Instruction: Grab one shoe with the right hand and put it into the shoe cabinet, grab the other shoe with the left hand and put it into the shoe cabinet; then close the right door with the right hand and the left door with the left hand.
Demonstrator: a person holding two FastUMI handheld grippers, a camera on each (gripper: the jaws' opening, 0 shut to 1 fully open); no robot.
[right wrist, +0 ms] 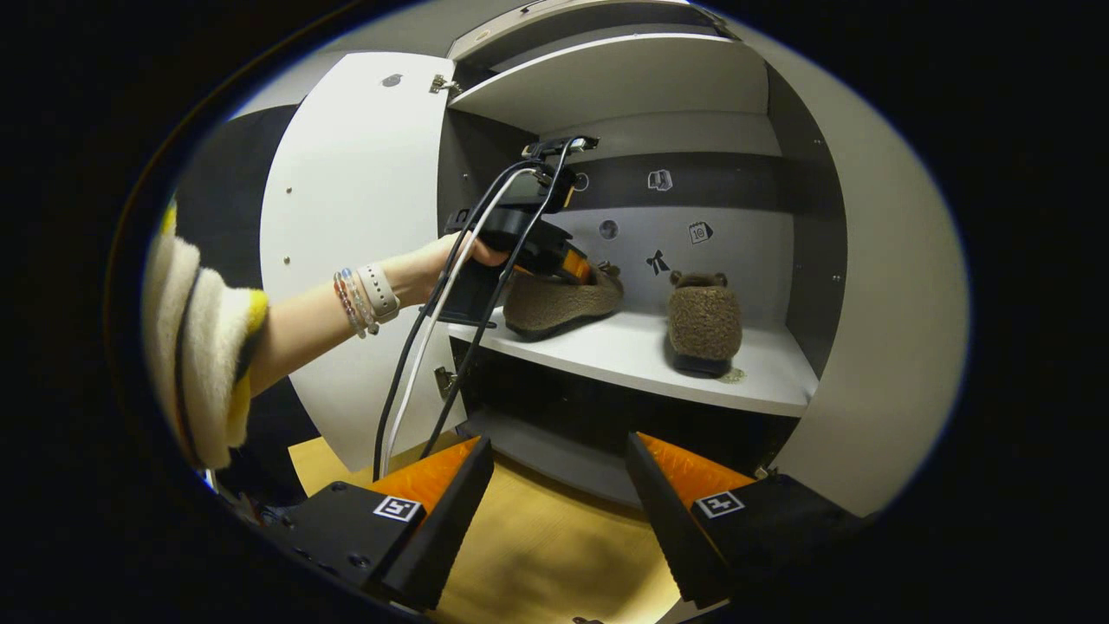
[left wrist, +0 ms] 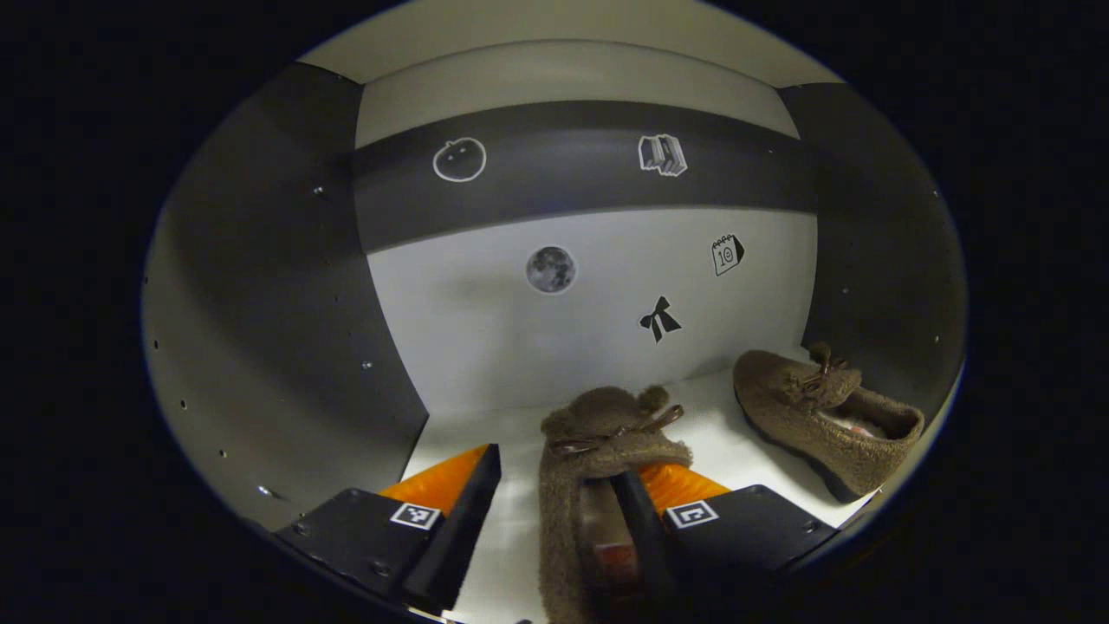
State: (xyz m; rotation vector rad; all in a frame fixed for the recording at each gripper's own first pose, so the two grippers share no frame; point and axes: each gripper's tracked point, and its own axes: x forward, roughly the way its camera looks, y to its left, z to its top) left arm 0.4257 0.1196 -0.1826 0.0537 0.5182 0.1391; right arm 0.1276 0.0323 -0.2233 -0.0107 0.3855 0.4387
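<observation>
In the left gripper view, the left gripper [left wrist: 554, 520] is being held inside the shoe cabinet [left wrist: 260, 286], just above the white shelf [left wrist: 511, 451]. Its fingers are spread wide: the right finger [left wrist: 637, 520] is lying inside the opening of the near brown fuzzy shoe [left wrist: 598, 433], while the left finger [left wrist: 459, 520] is standing well clear of the shoe on the shelf's bare side, so nothing is being clamped. That shoe is resting on the shelf with its bow toward the back wall [left wrist: 520, 329]. The second brown shoe [left wrist: 823, 416] is sitting on the same shelf, nearer the right wall.

In the right gripper view, the right gripper [right wrist: 559, 511] is being held in front of the cabinet, below the shelf [right wrist: 641, 355] and over the wooden floor [right wrist: 537, 555], its fingers wide apart and holding nothing. Both doors, the left door [right wrist: 346, 243] and the right door [right wrist: 875, 347], are standing open. A hand [right wrist: 442, 260] is seen gripping the left gripper at the shelf.
</observation>
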